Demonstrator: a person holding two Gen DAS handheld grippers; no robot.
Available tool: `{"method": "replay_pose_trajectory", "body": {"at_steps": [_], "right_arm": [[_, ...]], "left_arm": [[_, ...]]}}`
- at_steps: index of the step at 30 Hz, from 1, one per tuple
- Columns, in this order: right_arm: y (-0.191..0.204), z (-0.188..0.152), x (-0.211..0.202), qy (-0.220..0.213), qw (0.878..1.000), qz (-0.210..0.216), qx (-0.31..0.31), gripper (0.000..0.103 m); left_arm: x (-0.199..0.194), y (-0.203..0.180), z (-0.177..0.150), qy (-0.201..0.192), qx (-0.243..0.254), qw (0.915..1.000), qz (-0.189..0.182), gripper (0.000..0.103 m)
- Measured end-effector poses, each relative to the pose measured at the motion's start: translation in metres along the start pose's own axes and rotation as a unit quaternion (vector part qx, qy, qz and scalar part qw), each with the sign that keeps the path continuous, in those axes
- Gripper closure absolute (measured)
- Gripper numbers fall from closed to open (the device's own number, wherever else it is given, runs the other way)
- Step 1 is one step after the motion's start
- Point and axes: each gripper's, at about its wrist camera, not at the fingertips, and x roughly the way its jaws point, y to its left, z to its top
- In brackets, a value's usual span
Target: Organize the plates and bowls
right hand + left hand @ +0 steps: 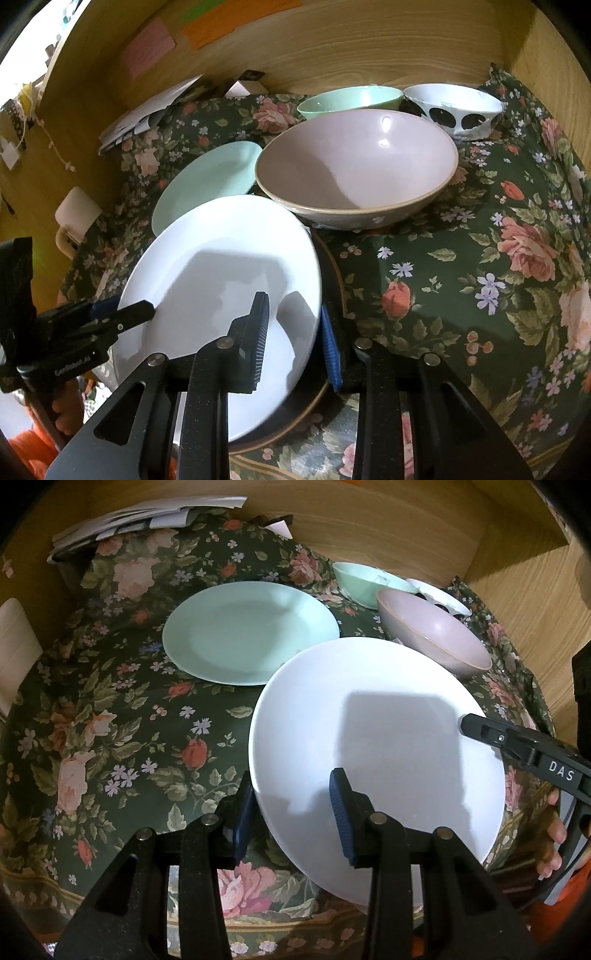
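Note:
A white plate [376, 746] [221, 280] is tilted over a dark plate [317, 391] on the floral cloth. My left gripper [291, 812] is open, its jaws astride the white plate's left rim. My right gripper [295, 339] is open, its jaws astride the plate's right rim; one of its fingers [480, 731] shows over the plate in the left wrist view. A mint plate [251, 631] [207, 181] lies behind. A pink bowl [432, 631] [354, 166], a mint bowl [369, 579] [347, 99] and a white bowl with black dots [439, 594] [454, 107] stand at the back right.
Wooden walls [332, 40] enclose the cloth-covered surface [110, 720]. A stack of papers [147, 517] lies at the back left. A white mug [74, 218] stands by the left wall. Coloured sticky notes [207, 22] are on the back wall.

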Motion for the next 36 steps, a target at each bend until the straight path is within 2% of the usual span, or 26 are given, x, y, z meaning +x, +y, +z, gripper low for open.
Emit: {"method": "replay_pose_trajectory", "body": {"at_steps": [10, 14, 19, 25, 28, 36], "right_arm": [[0.002, -0.001, -0.005, 0.008, 1.0, -0.018, -0.018, 0.077], [0.004, 0.0, -0.014, -0.007, 0.999, -0.045, -0.025, 0.077], [0.001, 0.001, -0.016, -0.01, 0.998, -0.055, -0.022, 0.077], [0.003, 0.004, -0.022, -0.023, 0.998, -0.049, -0.016, 0.074], [0.008, 0.009, -0.028, -0.04, 0.998, -0.045, -0.02, 0.065], [0.032, 0.033, -0.038, -0.088, 0.994, -0.03, -0.051, 0.055]], "left_arm": [[0.003, -0.001, 0.002, -0.001, 0.009, 0.9999, -0.004, 0.062], [0.005, -0.003, 0.003, -0.001, 0.019, 0.9998, -0.007, 0.062], [0.009, -0.003, 0.006, -0.003, 0.02, 0.9998, -0.009, 0.059], [0.002, 0.003, 0.008, -0.017, 0.023, 0.9996, 0.0, 0.045], [-0.008, 0.009, 0.009, -0.037, 0.021, 0.9991, 0.008, 0.037], [-0.043, 0.026, 0.025, -0.1, 0.019, 0.9942, 0.033, 0.02]]}}
